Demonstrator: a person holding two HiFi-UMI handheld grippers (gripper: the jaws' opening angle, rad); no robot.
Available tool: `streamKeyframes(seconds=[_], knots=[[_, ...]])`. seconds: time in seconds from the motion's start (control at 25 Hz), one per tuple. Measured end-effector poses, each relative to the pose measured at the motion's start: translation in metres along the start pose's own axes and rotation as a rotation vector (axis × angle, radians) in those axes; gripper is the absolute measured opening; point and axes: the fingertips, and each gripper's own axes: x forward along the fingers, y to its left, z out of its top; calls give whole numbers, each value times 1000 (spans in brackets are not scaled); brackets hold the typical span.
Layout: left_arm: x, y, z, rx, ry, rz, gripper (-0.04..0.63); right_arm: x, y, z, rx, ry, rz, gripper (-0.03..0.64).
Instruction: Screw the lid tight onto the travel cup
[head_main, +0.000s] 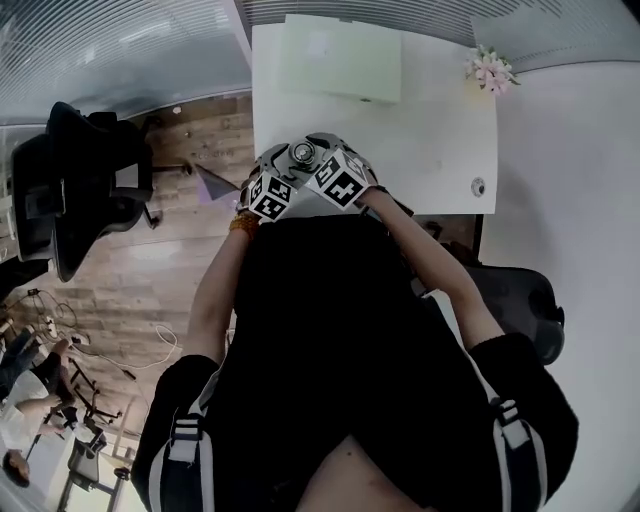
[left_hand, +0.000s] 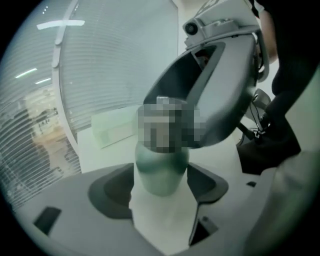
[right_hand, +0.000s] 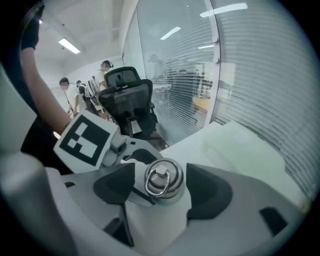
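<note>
Your left gripper (left_hand: 160, 190) pinches the smooth, rigid travel cup (left_hand: 160, 167) by its body above the near edge of the table (head_main: 440, 130), while your right gripper (right_hand: 162, 192) stands spread around the lid (right_hand: 161, 177), so grip that slippery-looking lid by its rim.

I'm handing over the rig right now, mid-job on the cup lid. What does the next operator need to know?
Left gripper: shut on the cup, held at the near edge of the table.
Right gripper: open, jaws either side of the lid, pads not pressing on it.
Done: the lid sits on top of the cup.
Unknown: the pictures don't show whether it is tight.
Left to do: close the right gripper on the lid and turn until it is tight, keeping the left grip on the cup.
</note>
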Motion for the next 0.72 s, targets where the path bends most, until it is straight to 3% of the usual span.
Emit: streamKeyframes(seconds=[0.04,0.08,0.28,0.52,0.64,0.72], knots=[[2,0,1,-7,1,10,336,2,-3,-1,8,10,-24,320],[3,-1,2,-9,3,12,330,3,-6,-2,5,16,-37,257],[4,1,-1,52,16,-56,321,6,-3,-2,-143,26,61,250],[5,1,-4,226,75,-253,321,6,5,-3,-365,54,236,250],[4,1,-4,283,117,-318,325,6,7,-1,-390,54,275,252],[3,1,-4,269,120,-308,328,5,8,-3,-391,38,263,255]])
